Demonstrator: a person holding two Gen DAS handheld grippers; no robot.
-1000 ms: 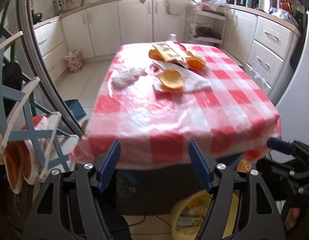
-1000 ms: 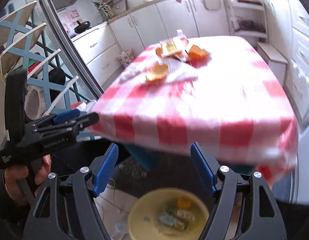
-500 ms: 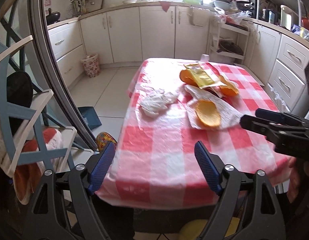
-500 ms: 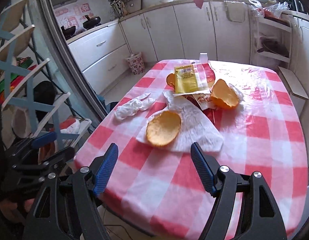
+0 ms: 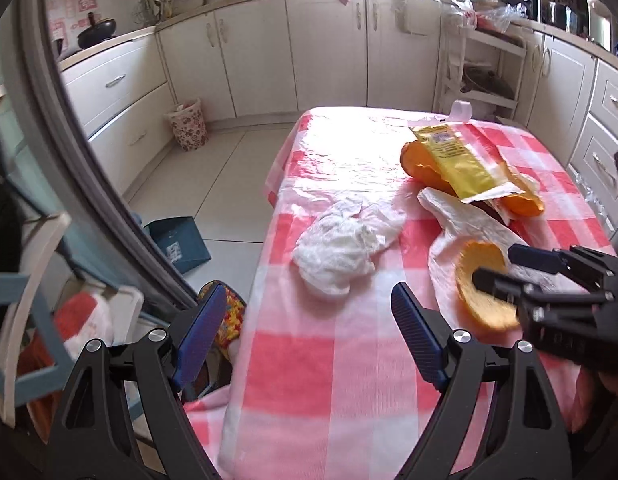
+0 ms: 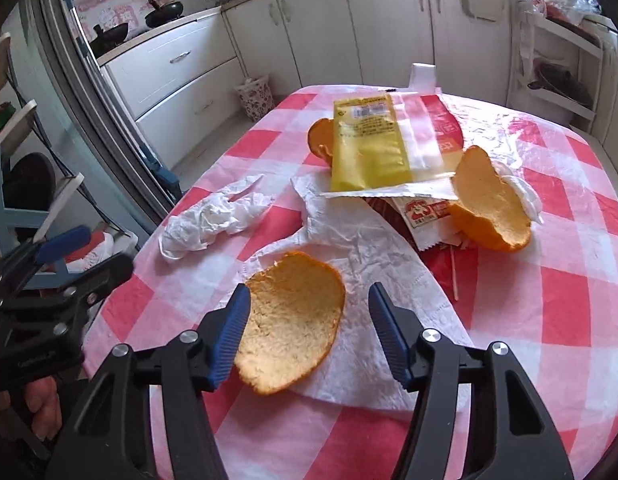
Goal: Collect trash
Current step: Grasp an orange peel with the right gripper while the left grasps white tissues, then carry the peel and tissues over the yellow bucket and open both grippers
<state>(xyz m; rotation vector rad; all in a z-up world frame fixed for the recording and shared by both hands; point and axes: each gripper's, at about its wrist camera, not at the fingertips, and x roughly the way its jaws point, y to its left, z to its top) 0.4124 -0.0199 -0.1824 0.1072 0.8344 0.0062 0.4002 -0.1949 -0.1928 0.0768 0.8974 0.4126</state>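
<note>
Here, on the red-and-white checked tablecloth (image 6: 549,320): trash scattered. Nearest, a piece of orange peel (image 6: 293,320), pith side up, resting on a flat white paper napkin (image 6: 373,248). Right gripper (image 6: 309,328) spread wide and holding nothing, its left blue pad at the peel's 9 o'clock edge, contact impossible to judge; the right pad apart from the peel at 3 o'clock. At 10 o'clock from the peel, a crumpled white tissue (image 6: 213,220). At 12 o'clock, a yellow wrapper (image 6: 369,144) lying over a second peel (image 6: 321,138). At 2 o'clock, a third, cupped peel (image 6: 489,208) beside a small red-printed sachet (image 6: 425,214).

Left gripper (image 5: 305,340) likewise wide open and empty, over the table's near edge, with the crumpled tissue (image 5: 345,244) at 12 o'clock ahead of its fingers. Seen from there, the right gripper (image 5: 549,280) over the nearest peel (image 5: 481,284).
</note>
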